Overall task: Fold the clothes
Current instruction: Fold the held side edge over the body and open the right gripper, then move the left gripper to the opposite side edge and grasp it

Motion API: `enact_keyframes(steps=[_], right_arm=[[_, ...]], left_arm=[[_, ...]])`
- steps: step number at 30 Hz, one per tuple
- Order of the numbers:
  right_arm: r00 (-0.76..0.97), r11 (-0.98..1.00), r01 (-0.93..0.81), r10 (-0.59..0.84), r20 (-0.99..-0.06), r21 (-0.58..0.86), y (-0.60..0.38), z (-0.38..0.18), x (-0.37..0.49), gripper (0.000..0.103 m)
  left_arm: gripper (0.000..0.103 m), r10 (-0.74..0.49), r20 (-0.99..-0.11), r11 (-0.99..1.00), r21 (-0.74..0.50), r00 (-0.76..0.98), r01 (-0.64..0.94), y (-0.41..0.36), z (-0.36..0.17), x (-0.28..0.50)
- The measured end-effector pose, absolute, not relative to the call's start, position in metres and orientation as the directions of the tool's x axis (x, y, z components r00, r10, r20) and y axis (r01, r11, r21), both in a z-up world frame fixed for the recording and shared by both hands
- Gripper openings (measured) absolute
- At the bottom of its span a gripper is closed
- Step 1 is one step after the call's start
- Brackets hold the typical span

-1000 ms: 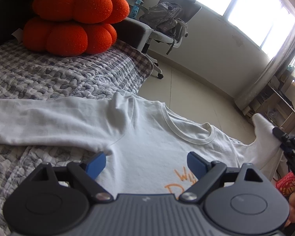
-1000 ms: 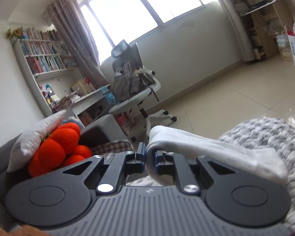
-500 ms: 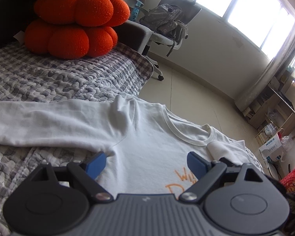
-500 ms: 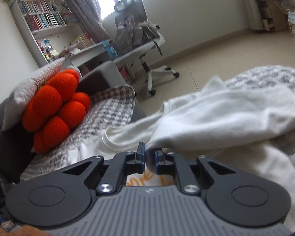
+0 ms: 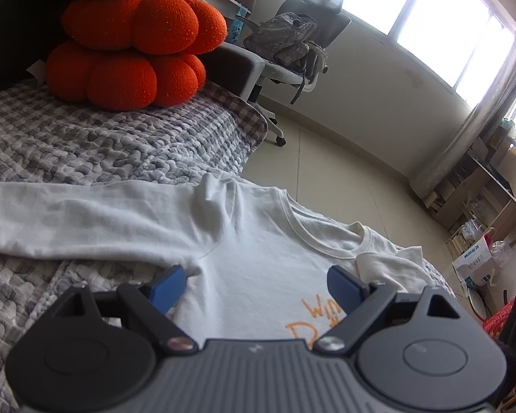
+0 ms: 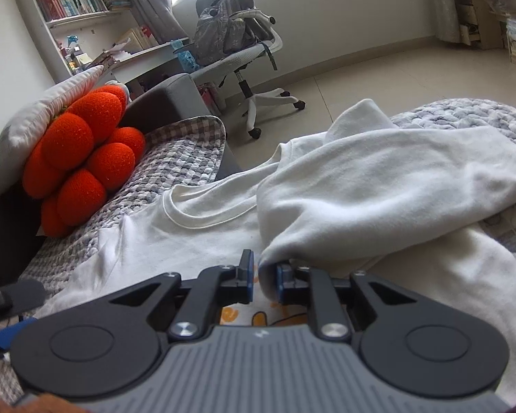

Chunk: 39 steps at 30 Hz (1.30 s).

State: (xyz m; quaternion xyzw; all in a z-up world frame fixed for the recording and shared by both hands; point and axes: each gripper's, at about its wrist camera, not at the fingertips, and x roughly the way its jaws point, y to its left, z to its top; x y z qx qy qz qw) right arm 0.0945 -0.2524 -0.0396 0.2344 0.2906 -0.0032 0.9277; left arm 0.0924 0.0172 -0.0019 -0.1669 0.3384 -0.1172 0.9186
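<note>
Right wrist view: my right gripper [image 6: 265, 280], jaws opening, the folded-over sleeve [image 6: 378, 192] end between them. Shirt [image 5: 258, 258] flat on the bed [image 5: 103, 144], collar toward its far edge. My left gripper [image 5: 254, 284] wide apart, holding nothing.

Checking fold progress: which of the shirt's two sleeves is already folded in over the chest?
The sleeve at the right gripper, whose jaws are opening around its cuff. The other sleeve lies stretched straight out across the blanket.
</note>
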Motion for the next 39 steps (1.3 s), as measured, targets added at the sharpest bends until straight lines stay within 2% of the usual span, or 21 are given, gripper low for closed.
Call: enact_keyframes(steps=[1,2,3,5,11,20,26,39], right_arm=[[0.826,0.886,0.145,0.137,-0.547,0.441,-0.253,-0.037,0.094,0.021],[0.820,0.881,0.147,0.146,-0.554,0.450,-0.253,-0.035,0.094,0.030],[0.815,0.873,0.150,0.157,-0.558,0.464,-0.254,-0.033,0.093,0.046],[0.806,0.859,0.155,0.177,-0.566,0.489,-0.256,-0.027,0.090,0.053],[0.769,0.851,0.187,0.184,-0.612,0.491,-0.262,-0.012,0.077,0.053],[0.757,0.788,0.244,0.210,-0.619,0.565,-0.298,-0.011,0.058,0.055],[0.766,0.731,0.305,0.191,-0.613,0.610,-0.336,-0.013,0.051,0.060],[0.789,0.543,0.406,0.197,-0.582,0.735,-0.407,-0.020,0.029,0.060]], left_arm=[[0.090,-0.332,-0.582,0.916,-0.388,0.742,0.105,0.016,-0.002,0.092],[0.090,-0.335,-0.582,0.915,-0.390,0.741,0.108,0.015,-0.001,0.092],[0.090,-0.339,-0.582,0.913,-0.391,0.739,0.111,0.015,-0.001,0.092],[0.090,-0.338,-0.585,0.916,-0.385,0.737,0.115,0.012,0.000,0.092],[0.090,-0.335,-0.601,0.928,-0.345,0.725,0.143,0.002,0.001,0.088],[0.090,-0.313,-0.624,0.948,-0.251,0.716,0.196,-0.012,0.002,0.071],[0.090,-0.347,-0.627,0.937,-0.196,0.698,0.289,-0.035,0.006,0.060],[0.090,-0.410,-0.611,0.857,-0.003,0.677,0.515,-0.144,0.013,0.051]])
